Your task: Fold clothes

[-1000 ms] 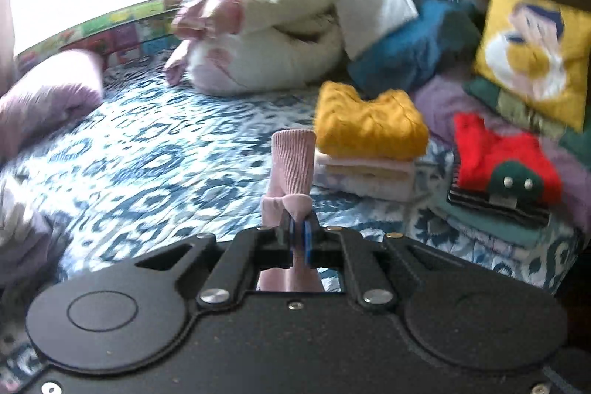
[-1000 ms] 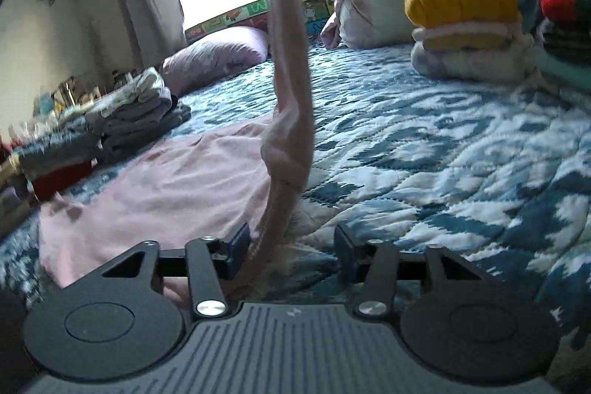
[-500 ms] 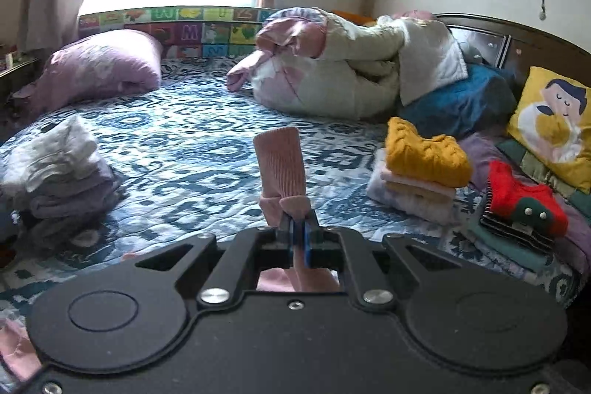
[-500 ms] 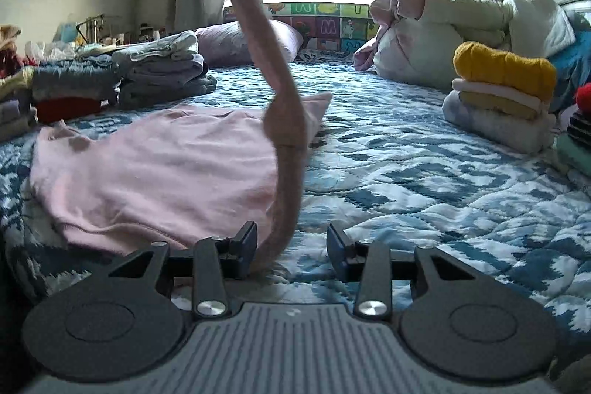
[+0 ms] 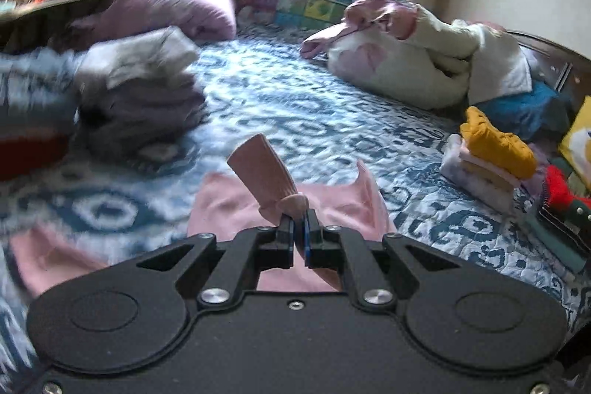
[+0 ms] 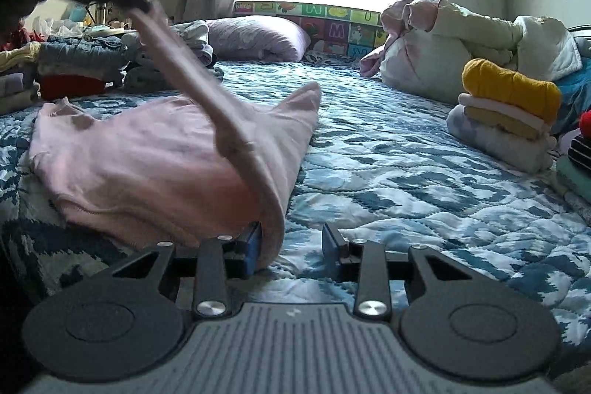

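Note:
A pink long-sleeved top (image 6: 147,157) lies flat on the blue patterned quilt (image 6: 406,172). My left gripper (image 5: 299,228) is shut on the top's sleeve near the ribbed cuff (image 5: 262,168), which sticks up past the fingertips. In the right wrist view that gripper (image 6: 142,0) is at the upper left, and the sleeve (image 6: 207,98) stretches down from it across the top. My right gripper (image 6: 291,242) sits low on the quilt at the top's near edge. Its jaws are closing, with the sleeve's lower fold against the left pad (image 6: 253,248) and a gap to the right one.
A folded stack topped by a yellow sweater (image 6: 509,91) and a red sweater pile (image 5: 561,194) stand at the right. Grey folded clothes (image 5: 140,87) sit at the left. A purple pillow (image 6: 258,39) and a bundled duvet (image 6: 443,54) lie at the back.
My left gripper has swung left and down, carrying the sleeve over the top's body. The right gripper's jaws have narrowed around the sleeve fold, and its view has rolled level.

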Demonstrator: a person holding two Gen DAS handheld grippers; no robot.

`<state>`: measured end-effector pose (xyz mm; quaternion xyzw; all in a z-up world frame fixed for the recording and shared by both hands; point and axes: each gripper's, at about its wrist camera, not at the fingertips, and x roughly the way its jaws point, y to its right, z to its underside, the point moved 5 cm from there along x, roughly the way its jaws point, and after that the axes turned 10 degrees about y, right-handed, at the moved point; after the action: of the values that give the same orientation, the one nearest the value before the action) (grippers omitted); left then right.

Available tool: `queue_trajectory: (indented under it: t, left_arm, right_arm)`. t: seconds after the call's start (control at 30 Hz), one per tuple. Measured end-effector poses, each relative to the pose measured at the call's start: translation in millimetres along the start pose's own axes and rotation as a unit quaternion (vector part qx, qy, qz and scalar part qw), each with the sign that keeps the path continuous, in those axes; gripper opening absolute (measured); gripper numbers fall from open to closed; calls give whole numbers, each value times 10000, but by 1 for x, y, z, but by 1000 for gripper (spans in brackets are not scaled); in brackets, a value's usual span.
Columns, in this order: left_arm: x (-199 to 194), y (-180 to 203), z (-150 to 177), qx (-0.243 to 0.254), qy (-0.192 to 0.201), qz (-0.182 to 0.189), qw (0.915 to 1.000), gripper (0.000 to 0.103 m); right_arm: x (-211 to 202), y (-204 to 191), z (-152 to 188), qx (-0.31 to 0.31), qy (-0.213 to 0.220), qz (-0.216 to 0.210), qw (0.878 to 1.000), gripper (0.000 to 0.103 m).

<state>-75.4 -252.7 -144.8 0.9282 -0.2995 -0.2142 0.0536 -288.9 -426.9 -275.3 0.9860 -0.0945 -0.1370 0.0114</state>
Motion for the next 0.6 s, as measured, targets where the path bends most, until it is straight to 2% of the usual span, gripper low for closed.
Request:
queue_trajectory:
  t: [0.1,0.3,0.43,0.6]
  left_arm:
    - [-1,-13,17,90,-61,-166,9998,4]
    - [9,-45,45,-281,-296,-304,9987,4]
    - [20,-54,60,-254,-495,-455,9974,4]
    - [26,-60,68,-371,-414,-493,9972,4]
  right_arm:
    - [0,2,0,53,-28,-12,10000,37]
    - [0,-1,2,-1,-59,-42,10000,37]
    - [-4,-2,0,-84,-113,-125,9998,37]
    - [-21,-6,-3,-324,-196,-332,9987,37]
